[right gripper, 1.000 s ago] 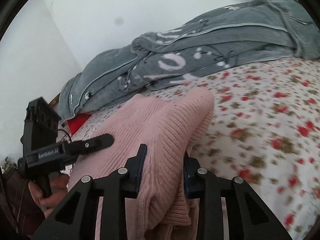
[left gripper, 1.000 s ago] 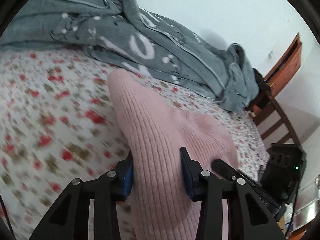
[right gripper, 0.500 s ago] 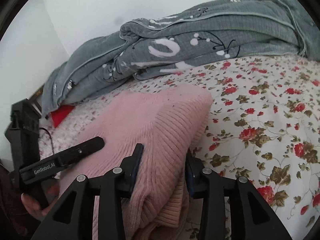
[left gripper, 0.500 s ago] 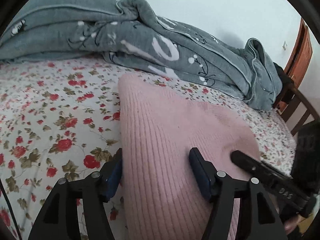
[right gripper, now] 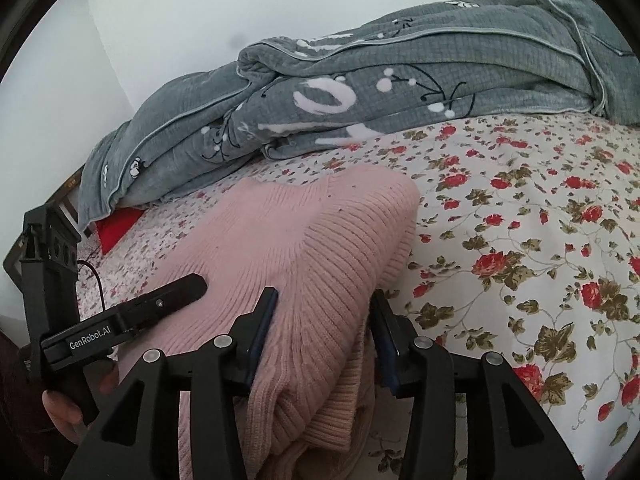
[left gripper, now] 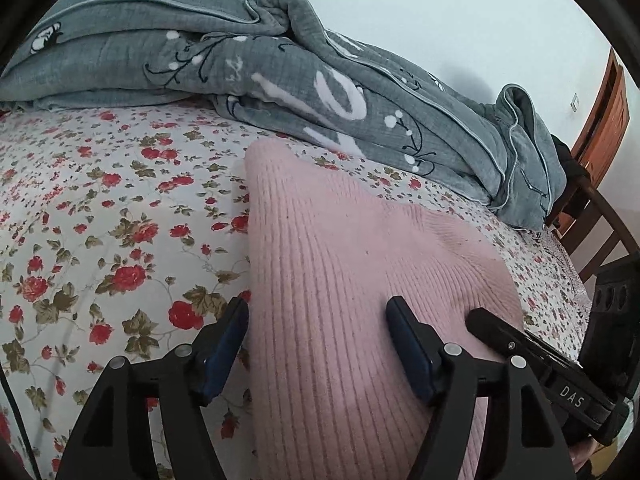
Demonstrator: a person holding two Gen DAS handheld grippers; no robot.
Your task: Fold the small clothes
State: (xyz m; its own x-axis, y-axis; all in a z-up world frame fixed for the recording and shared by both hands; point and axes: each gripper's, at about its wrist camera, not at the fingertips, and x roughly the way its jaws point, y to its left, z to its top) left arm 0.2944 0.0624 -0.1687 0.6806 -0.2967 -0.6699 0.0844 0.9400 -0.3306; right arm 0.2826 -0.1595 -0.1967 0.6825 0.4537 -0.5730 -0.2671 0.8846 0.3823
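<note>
Lying lengthwise away from both cameras, folded pink sweater, jaws of both grippers spread, just opening.

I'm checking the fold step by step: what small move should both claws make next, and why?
Probably draw both back clear of the pink sweater. It lies folded on the floral sheet, and the left claw and right claw, whose jaws have just been opening, no longer pinch it.

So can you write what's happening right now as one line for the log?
step: letting go after fold | left gripper: just opened, sweater between jaws | right gripper: just opened, around sweater edge | sweater: folded on bedsheet
</note>
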